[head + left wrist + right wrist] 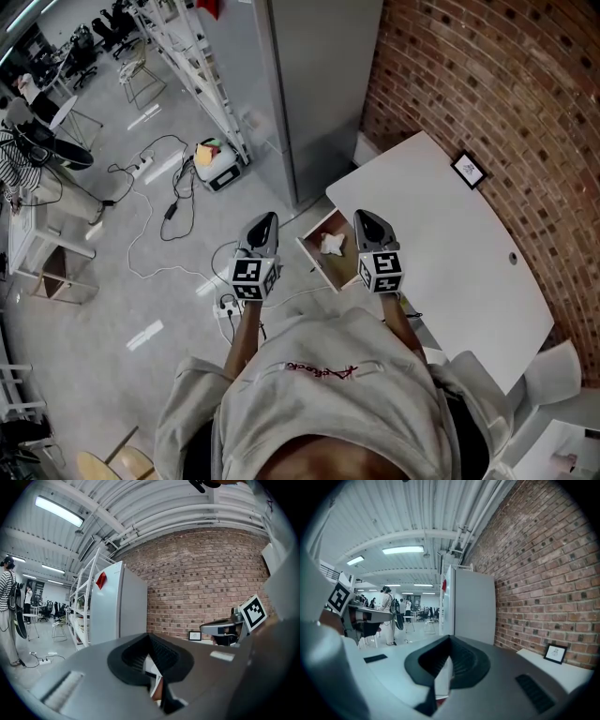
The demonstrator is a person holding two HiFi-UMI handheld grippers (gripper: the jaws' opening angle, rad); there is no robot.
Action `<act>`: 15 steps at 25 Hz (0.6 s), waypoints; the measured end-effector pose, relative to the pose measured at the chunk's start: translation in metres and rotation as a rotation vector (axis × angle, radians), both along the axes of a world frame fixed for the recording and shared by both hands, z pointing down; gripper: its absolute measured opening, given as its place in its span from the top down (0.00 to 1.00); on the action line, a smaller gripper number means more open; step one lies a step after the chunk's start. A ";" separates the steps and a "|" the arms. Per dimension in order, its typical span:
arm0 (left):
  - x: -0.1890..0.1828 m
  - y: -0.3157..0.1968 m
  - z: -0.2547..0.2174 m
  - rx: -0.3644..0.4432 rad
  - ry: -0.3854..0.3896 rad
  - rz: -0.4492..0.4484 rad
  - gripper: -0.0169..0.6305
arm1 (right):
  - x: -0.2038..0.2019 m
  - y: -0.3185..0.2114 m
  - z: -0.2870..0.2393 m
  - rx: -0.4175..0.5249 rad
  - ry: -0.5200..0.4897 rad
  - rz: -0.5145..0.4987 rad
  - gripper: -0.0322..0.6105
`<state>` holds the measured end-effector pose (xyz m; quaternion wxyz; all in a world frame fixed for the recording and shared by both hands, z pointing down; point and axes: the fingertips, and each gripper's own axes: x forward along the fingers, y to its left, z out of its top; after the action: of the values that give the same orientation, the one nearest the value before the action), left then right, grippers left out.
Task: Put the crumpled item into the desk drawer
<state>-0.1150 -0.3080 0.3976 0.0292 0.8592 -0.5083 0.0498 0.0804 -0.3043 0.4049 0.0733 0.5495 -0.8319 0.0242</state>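
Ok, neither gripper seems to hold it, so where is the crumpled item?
Head view: the crumpled item lies inside the open drawer at the white desk's left edge, just left of the right gripper.

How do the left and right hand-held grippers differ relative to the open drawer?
The left hand-held gripper hangs over the floor; the right hand-held gripper hangs at the desk edge. The left stands clear of the open drawer, on its left; the right overlaps its right side. Both are shut, empty and point alike, with the crumpled item lying in the drawer between them.
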 end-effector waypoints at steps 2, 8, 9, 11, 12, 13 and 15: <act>0.001 0.000 0.000 0.001 -0.002 -0.001 0.96 | 0.001 0.000 0.002 -0.003 0.000 0.000 0.93; -0.001 -0.003 0.003 -0.002 -0.003 -0.011 0.96 | 0.001 -0.003 0.005 -0.008 -0.001 -0.006 0.93; -0.001 -0.004 0.003 -0.003 -0.002 -0.012 0.96 | 0.001 -0.004 0.005 -0.009 -0.001 -0.007 0.93; 0.000 -0.005 0.004 -0.006 -0.002 -0.014 0.96 | 0.001 -0.005 0.006 -0.012 -0.001 -0.011 0.93; 0.000 -0.004 0.004 -0.008 -0.001 -0.015 0.96 | 0.000 -0.005 0.006 -0.014 0.000 -0.013 0.93; 0.000 -0.004 0.005 -0.010 -0.001 -0.015 0.96 | 0.000 -0.005 0.007 -0.015 0.001 -0.015 0.93; 0.001 -0.005 0.006 -0.010 -0.002 -0.015 0.96 | -0.002 -0.005 0.008 -0.016 0.004 -0.021 0.93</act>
<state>-0.1142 -0.3131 0.4037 0.0336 0.8552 -0.5145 0.0528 0.0789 -0.3096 0.4128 0.0797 0.5404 -0.8371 0.0292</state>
